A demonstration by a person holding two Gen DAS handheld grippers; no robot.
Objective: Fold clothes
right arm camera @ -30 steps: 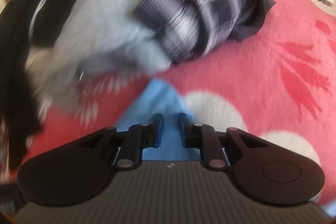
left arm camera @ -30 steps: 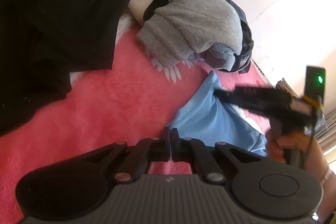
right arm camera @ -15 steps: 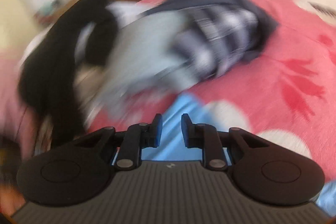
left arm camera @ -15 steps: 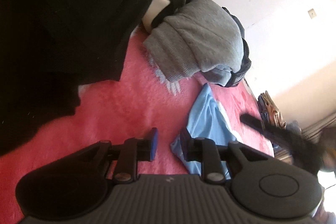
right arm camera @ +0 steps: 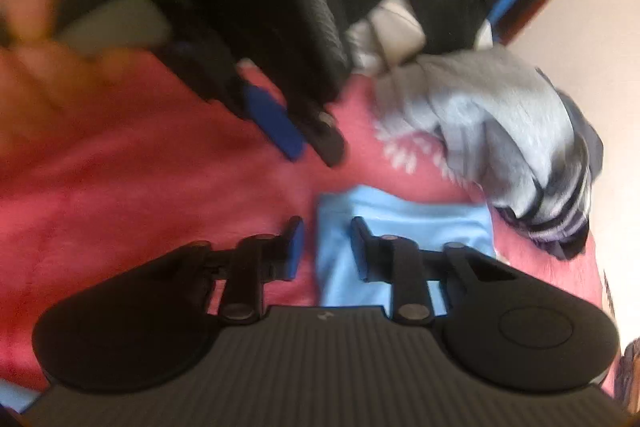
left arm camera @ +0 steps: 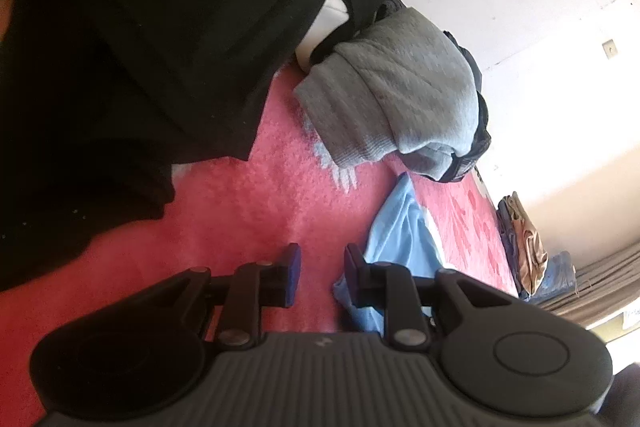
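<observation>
Hovering beside the blue garment (left arm camera: 404, 231), we keep our left claw (left arm camera: 318, 267) parted and empty; our right claw (right arm camera: 326, 247) is closing, empty, at the garment's edge.

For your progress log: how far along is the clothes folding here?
Early. Nothing looks folded. The light blue garment lies rumpled on the pink blanket; the left gripper is open, the right gripper closing, neither pinching cloth. Grey sweater and black clothes remain.
</observation>
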